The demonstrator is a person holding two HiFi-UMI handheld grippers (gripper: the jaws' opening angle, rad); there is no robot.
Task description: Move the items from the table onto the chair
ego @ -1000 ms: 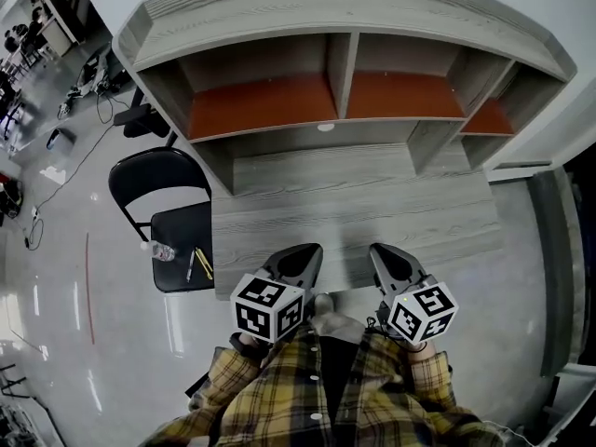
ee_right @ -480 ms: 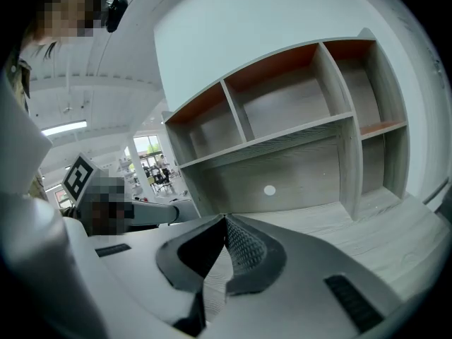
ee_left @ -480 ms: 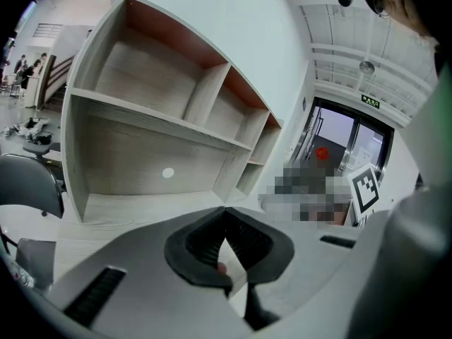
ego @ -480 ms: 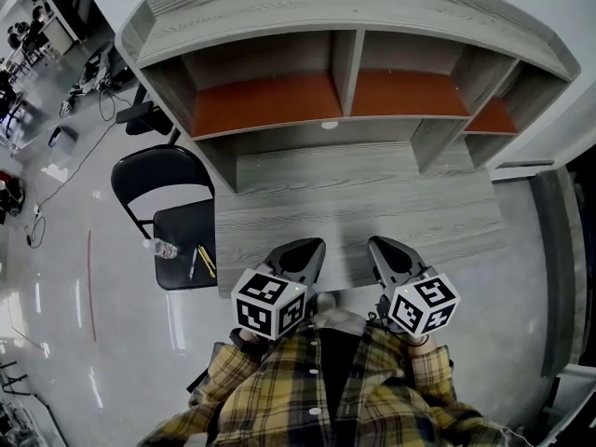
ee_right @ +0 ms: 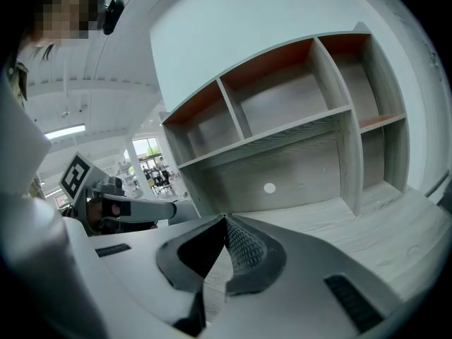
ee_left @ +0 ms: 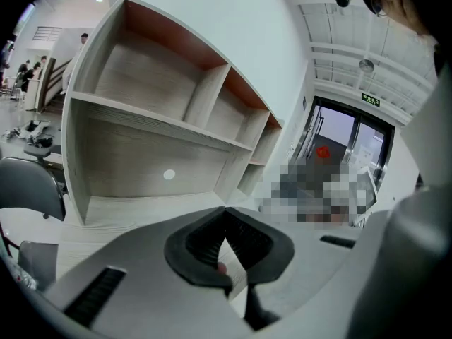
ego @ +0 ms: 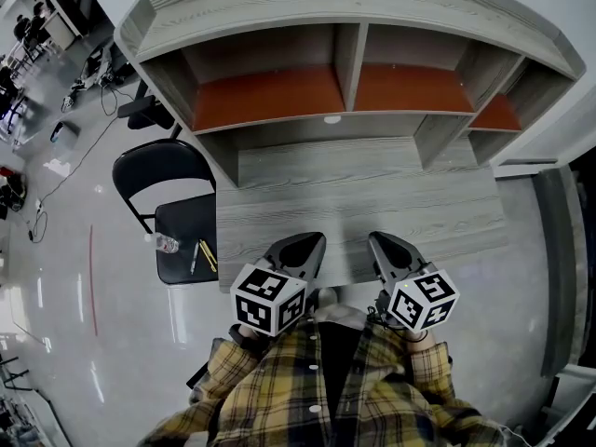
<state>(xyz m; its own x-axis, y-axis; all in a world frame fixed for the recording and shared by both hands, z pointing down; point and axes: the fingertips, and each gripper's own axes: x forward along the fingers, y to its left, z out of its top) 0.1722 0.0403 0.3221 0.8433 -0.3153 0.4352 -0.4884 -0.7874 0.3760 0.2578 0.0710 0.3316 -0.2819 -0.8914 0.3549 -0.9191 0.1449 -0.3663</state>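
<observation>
Both grippers hover side by side over the near edge of the grey wooden desk (ego: pixel 363 194). My left gripper (ego: pixel 305 242) is shut with nothing in it, and my right gripper (ego: pixel 380 241) is shut and empty too. In the left gripper view the jaws (ee_left: pixel 226 214) meet at their tips; the right gripper view shows the same (ee_right: pixel 226 221). The black folding chair (ego: pixel 164 186) stands left of the desk. On its seat lie a small clear bottle (ego: pixel 164 243), a pen (ego: pixel 194 257) and a yellow pencil (ego: pixel 206 255). No loose item shows on the desk top.
A hutch with open cubbies and orange-brown back panels (ego: pixel 270 96) rises at the desk's far side. Cables and gear (ego: pixel 84 77) lie on the glossy floor at the far left. A wall and door frame (ego: pixel 559 250) run along the right.
The view has shifted slightly; both grippers stay shut and nearly in the same place over the desk's near edge.
</observation>
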